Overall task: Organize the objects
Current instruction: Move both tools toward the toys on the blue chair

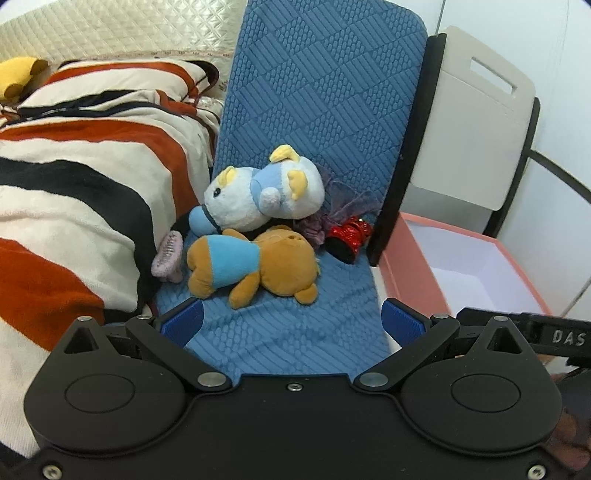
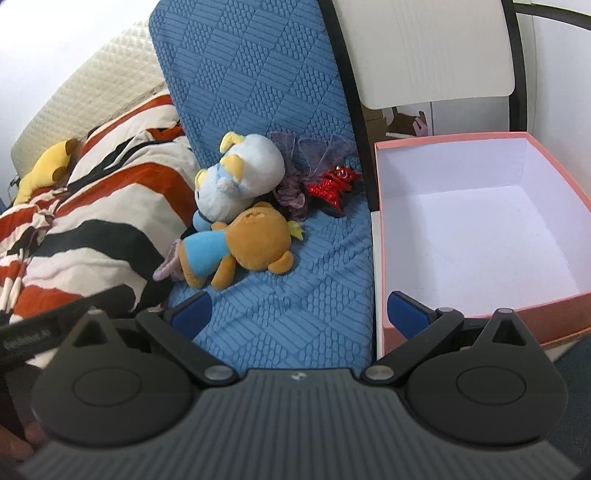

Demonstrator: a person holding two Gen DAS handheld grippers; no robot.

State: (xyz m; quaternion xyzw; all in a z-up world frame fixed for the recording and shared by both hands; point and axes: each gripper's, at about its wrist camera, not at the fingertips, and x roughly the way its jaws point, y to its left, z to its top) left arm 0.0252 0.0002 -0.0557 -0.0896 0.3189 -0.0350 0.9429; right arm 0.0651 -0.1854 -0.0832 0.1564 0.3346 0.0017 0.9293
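On a blue textured chair cushion (image 1: 295, 343) lie a brown plush bear in a blue shirt (image 1: 255, 266), a white and blue plush (image 1: 258, 195), a purple gauzy piece (image 1: 343, 206), a red glittery bow (image 1: 351, 232) and a pink hair claw (image 1: 168, 254). All show in the right wrist view too: the bear (image 2: 240, 247), the white plush (image 2: 240, 177), the bow (image 2: 332, 184). My left gripper (image 1: 291, 325) is open and empty, just short of the bear. My right gripper (image 2: 299, 314) is open and empty, over the cushion's front.
An open pink box with a white inside (image 2: 461, 314) stands right of the chair; it also shows in the left wrist view (image 1: 410, 266). A striped blanket (image 1: 74, 184) covers the bed at left, with a yellow plush (image 2: 48, 170) near the quilted headboard (image 1: 129, 29).
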